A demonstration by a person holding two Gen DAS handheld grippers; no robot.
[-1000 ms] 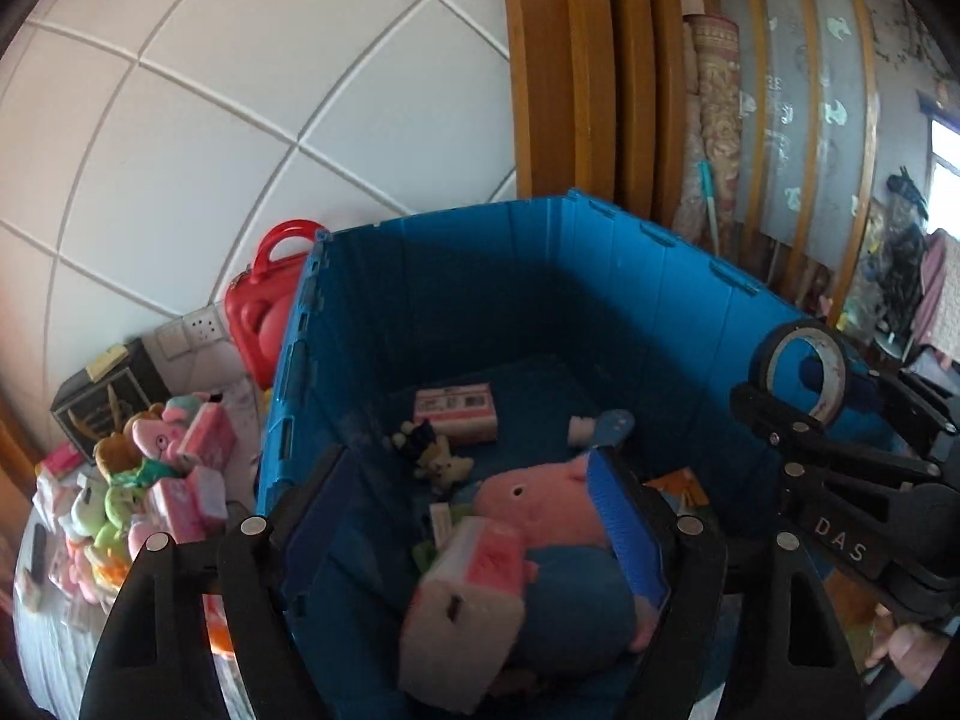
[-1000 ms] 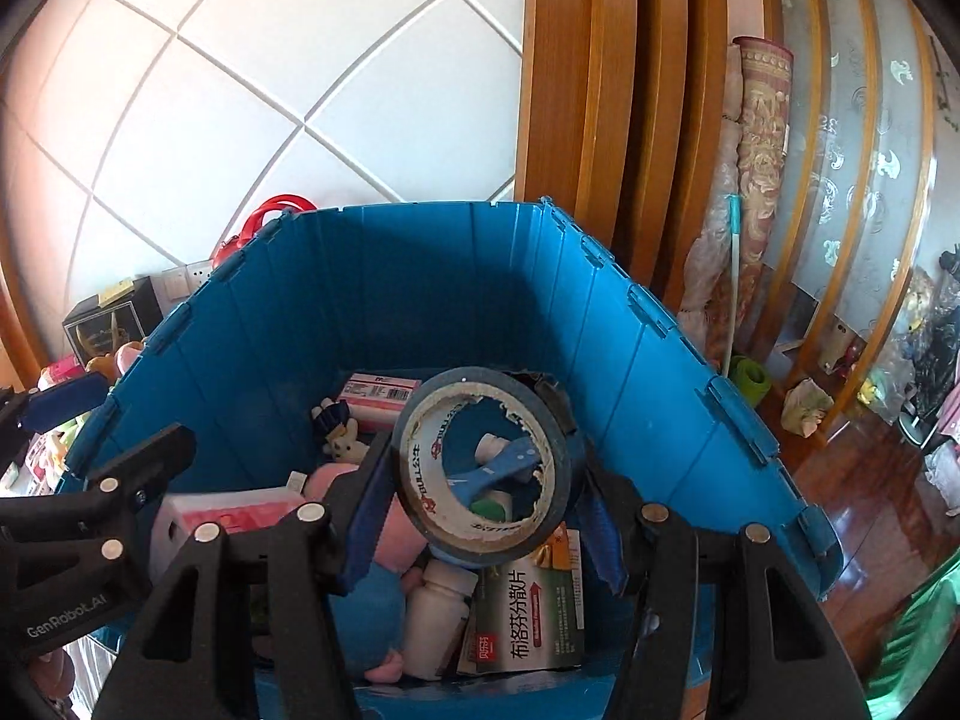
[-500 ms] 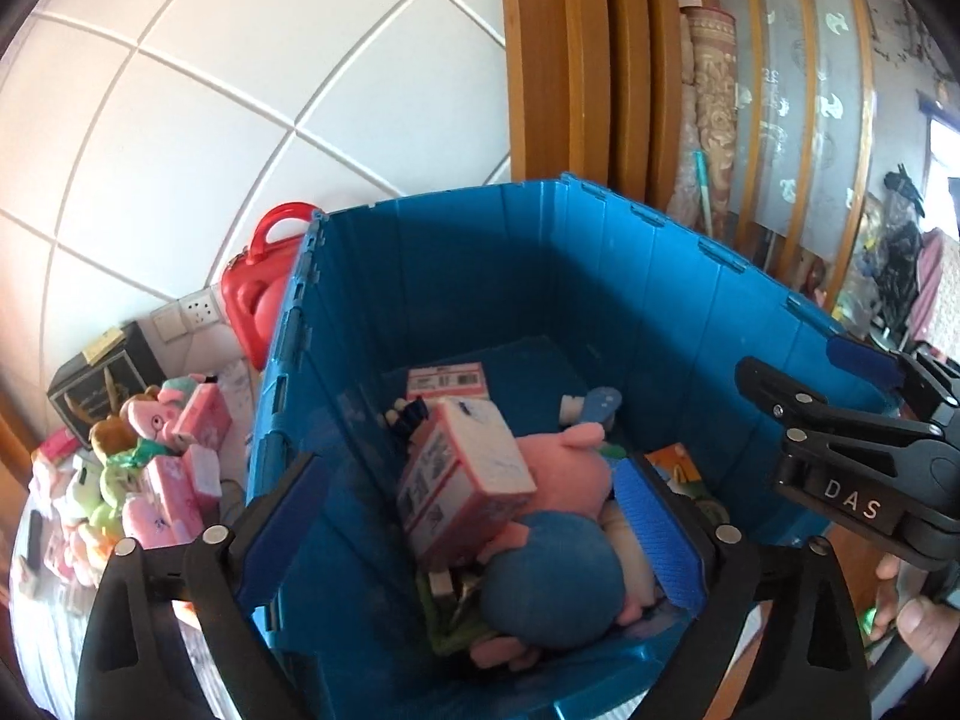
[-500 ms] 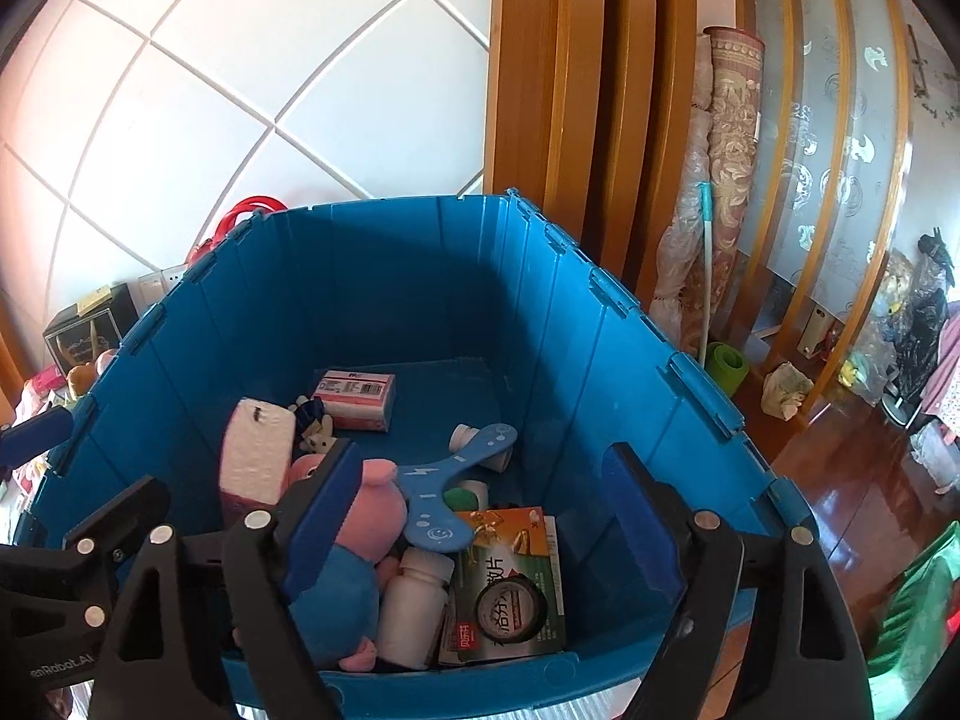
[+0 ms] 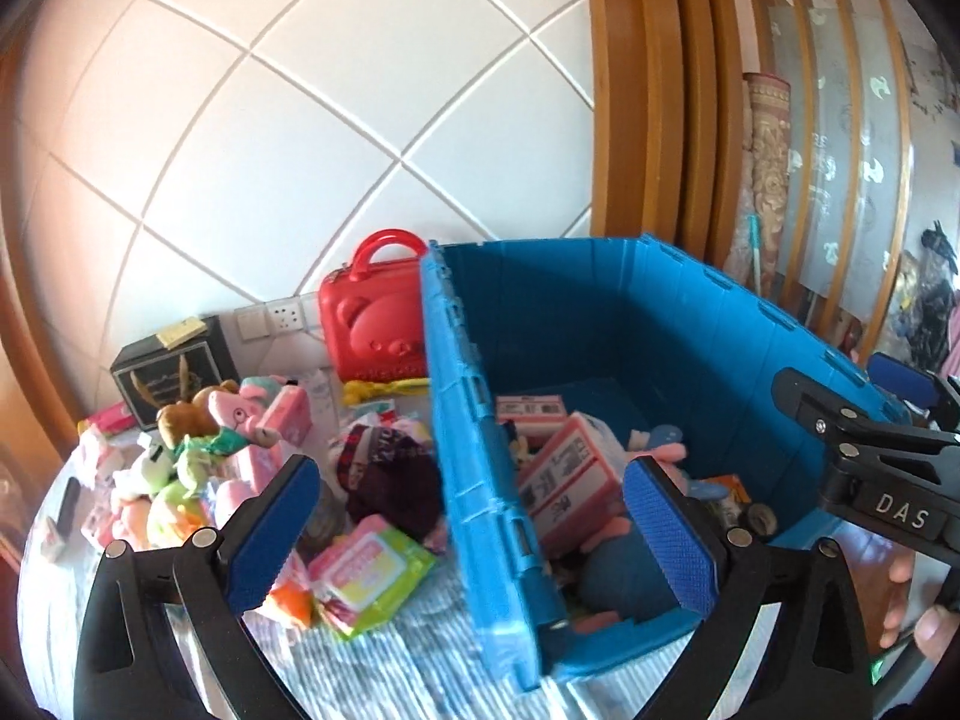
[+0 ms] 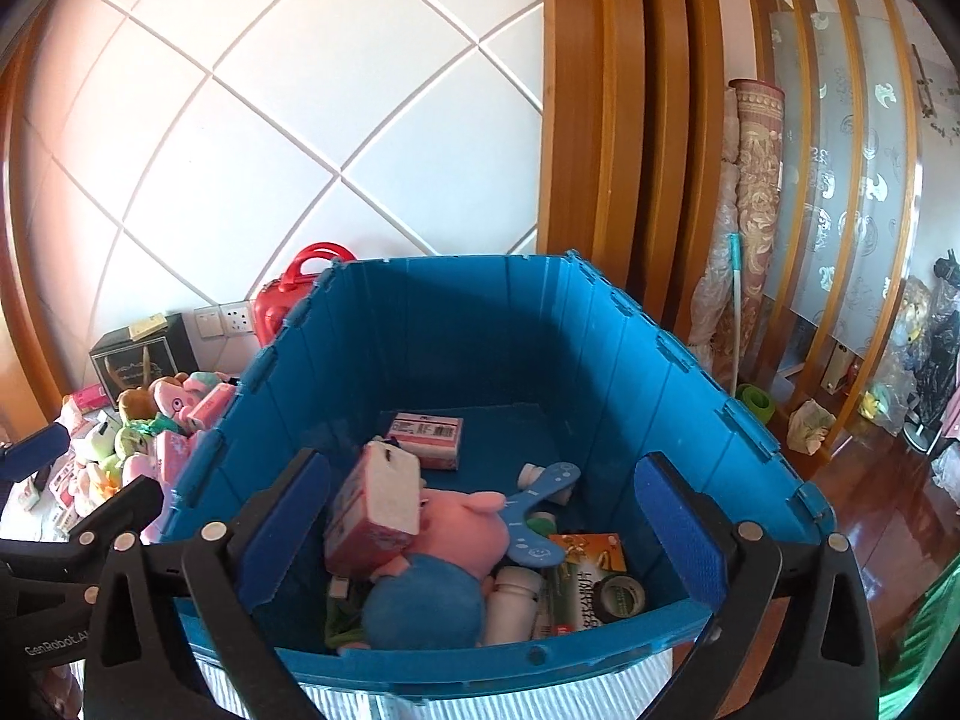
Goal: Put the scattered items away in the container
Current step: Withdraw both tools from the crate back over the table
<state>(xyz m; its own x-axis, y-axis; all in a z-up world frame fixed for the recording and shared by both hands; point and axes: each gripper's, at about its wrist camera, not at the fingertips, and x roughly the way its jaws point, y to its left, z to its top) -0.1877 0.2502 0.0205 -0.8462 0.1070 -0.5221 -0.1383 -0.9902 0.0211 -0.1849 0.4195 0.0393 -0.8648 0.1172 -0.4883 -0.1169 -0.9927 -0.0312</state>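
The blue crate (image 6: 690, 396) stands on a striped cloth; it also shows in the left wrist view (image 5: 462, 450). Inside lie a pink tissue box (image 6: 378, 510), a pink and blue pig plush (image 6: 450, 558), a tape roll (image 6: 621, 594), a white bottle (image 6: 510, 603) and a pink carton (image 6: 426, 432). My right gripper (image 6: 480, 531) is open and empty above the crate's near edge. My left gripper (image 5: 474, 531) is open and empty, straddling the crate's left wall. Scattered plush toys (image 5: 186, 456), a pink-green packet (image 5: 366, 570) and a dark cloth (image 5: 390, 474) lie left of the crate.
A red toy case (image 5: 372, 324) and a black box (image 5: 168, 372) stand against the tiled wall behind the pile. A wooden door frame (image 6: 606, 120) and a rolled rug (image 6: 750, 204) are behind the crate. Wooden floor (image 6: 888, 504) lies to the right.
Both grippers let go: the tape roll and the pink tissue box dropped into the crate. Both have pulled back, and the left has swung left toward the pile.
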